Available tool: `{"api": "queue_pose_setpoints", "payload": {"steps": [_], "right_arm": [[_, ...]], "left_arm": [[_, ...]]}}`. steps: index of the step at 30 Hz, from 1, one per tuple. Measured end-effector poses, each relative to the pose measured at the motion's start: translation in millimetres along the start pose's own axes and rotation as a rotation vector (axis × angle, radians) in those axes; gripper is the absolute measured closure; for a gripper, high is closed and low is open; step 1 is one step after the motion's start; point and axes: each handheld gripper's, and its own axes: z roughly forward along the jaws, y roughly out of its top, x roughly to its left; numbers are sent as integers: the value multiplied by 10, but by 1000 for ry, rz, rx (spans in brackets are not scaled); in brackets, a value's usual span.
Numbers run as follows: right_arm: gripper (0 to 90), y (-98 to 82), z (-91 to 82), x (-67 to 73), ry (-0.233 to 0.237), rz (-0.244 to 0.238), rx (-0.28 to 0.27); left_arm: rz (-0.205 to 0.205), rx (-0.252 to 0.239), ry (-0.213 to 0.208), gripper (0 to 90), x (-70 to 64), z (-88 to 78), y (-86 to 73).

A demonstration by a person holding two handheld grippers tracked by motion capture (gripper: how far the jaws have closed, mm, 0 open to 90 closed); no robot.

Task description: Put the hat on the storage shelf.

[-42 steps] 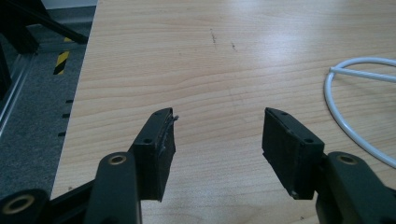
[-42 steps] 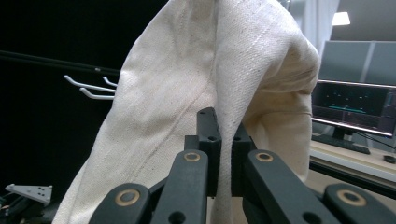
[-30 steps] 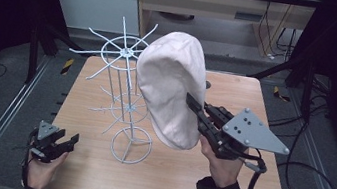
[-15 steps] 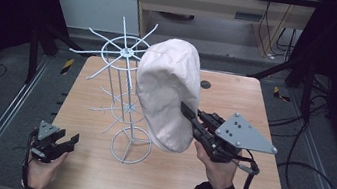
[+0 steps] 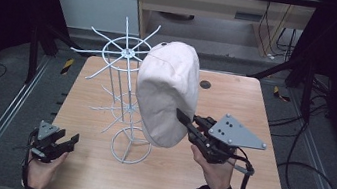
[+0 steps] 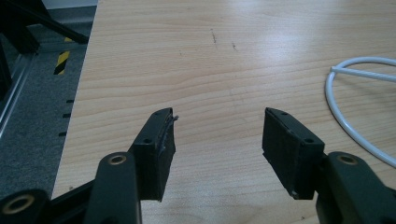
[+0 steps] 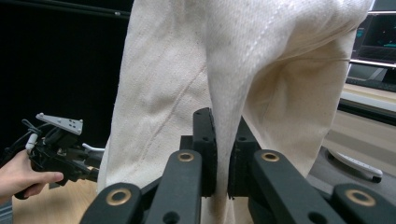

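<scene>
In the high view, a cream cloth cap (image 5: pixel 167 92) hung against the white wire display stand (image 5: pixel 123 98) that stood on the light wooden table (image 5: pixel 256 102). The right gripper (image 5: pixel 184 118), held in the person's right hand (image 5: pixel 215 172), reached in from the right, its black jaws meeting the lower right side of the cap. The left gripper (image 5: pixel 69 139) rested at the table's near left corner in the left hand (image 5: pixel 44 169), well apart from the cap and the stand.

In the left gripper view, the two black jaws stood wide apart with nothing between them, over bare wood. The stand's round white base ring (image 6: pixel 359 100) curved in at the right edge, clear of the jaws.

In the right gripper view, a fold of the cap (image 7: pixel 233 70) ran down between the two jaws, which pinched the cloth from both sides; they had just been easing open a little, yet the fold stayed clamped. The rest of the cap hung above and around the fingers (image 7: pixel 205 140). The left gripper (image 7: pixel 86 172) showed far off at the lower left.
</scene>
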Motion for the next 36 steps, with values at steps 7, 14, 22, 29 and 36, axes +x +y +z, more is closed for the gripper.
{"api": "queue_pose_setpoints", "payload": {"steps": [7, 14, 22, 29, 36], "right_arm": [[800, -9, 52, 15, -1, -1, 12], [773, -37, 68, 11, -1, 8, 32], [637, -99, 46, -34, -31, 36, 62], [390, -181, -51, -98, -54, 69, 79], [222, -316, -205, -159, -38, 106, 115]], "left_arm": [[-1, 0, 0, 438, 2, -1, 0], [-2, -1, 0, 438, -1, 0, 0], [0, 2, 0, 437, 3, 3, -1], [0, 4, -2, 437, 2, 7, -2], [-1, 5, 0, 437, -5, 5, -5]]}}
